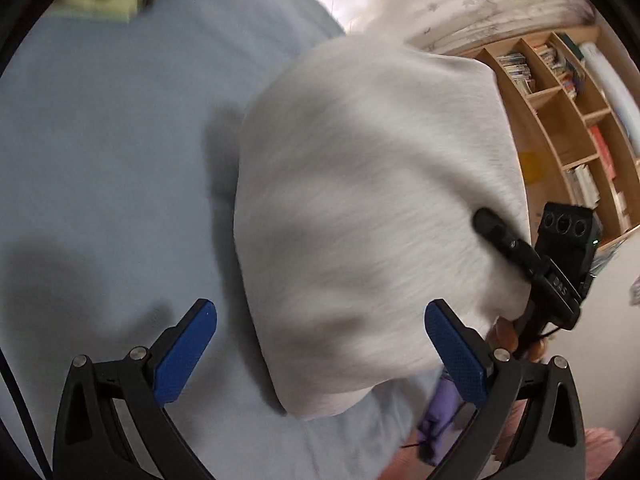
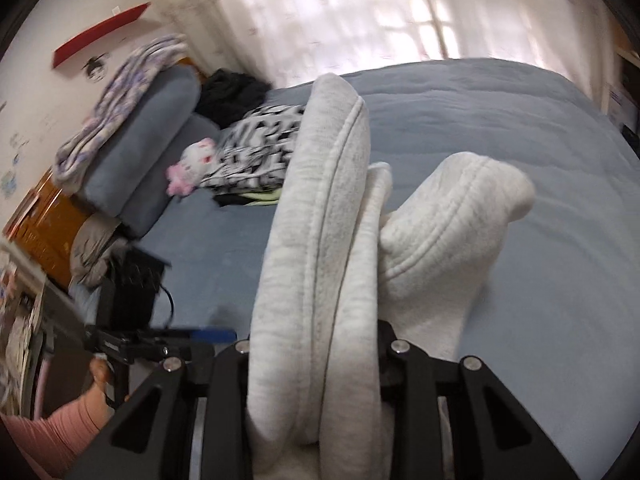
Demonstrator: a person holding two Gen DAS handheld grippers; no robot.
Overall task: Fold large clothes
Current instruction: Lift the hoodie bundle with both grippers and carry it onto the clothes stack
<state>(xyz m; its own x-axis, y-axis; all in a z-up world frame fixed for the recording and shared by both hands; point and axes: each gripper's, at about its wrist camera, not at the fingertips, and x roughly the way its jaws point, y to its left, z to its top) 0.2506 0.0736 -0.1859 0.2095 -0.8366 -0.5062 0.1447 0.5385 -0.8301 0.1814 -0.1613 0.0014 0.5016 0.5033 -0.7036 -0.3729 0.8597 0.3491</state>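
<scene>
Sweatshirt fabric (image 1: 360,208), pale grey and thick, hangs bunched in the centre of the left-wrist view, lifted clear of the blue-grey bed (image 1: 100,140) and casting a shadow on it. We judge the fold barely begun: the garment is gathered in the air, not spread flat, and no crease is laid.

Our right gripper (image 2: 316,364) is clamped on a ribbed edge of the garment, which rises thickly between its jaws through the middle of the right-wrist view; in the left-wrist view the same tool shows at centre right, buried in cloth. Our left gripper (image 1: 320,356) stands wide apart at the bottom of its frame, blue pads (image 1: 184,360) bare, holding nothing.

Still to do: lay the garment down, smooth it, fold it.

As for containers, the wooden bookshelf (image 1: 560,120) at upper right holds rows of books. Patterned clothes (image 2: 256,148) lie piled on the bed at the right-wrist view's centre left.
</scene>
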